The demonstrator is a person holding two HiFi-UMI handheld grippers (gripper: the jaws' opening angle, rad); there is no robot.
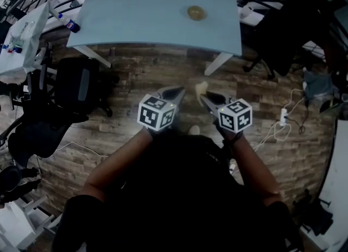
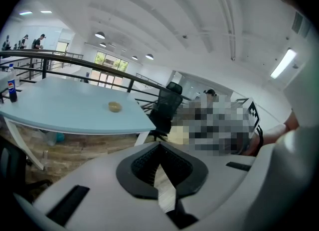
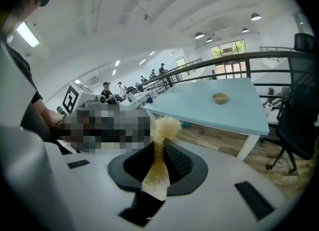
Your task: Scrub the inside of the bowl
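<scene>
A small tan bowl (image 1: 196,12) stands alone on the pale blue table (image 1: 136,6), far ahead of both grippers; it also shows as the bowl (image 2: 115,106) and the bowl (image 3: 219,97). Both grippers are held close to the person's body, above the wooden floor. My right gripper (image 1: 202,97) is shut on a pale straw-coloured scrubber (image 3: 163,127), whose frayed tuft (image 1: 201,87) sticks out past the jaws. My left gripper (image 1: 178,90) is shut with nothing in it; in the left gripper view its jaws (image 2: 160,145) meet at the tip.
A cola bottle (image 1: 72,25) stands at the table's left corner. Black office chairs (image 1: 76,85) sit on the floor at left, another chair (image 3: 299,110) by the table's right side. Cables and a power strip (image 1: 283,118) lie on the floor at right. A white desk (image 1: 22,39) is far left.
</scene>
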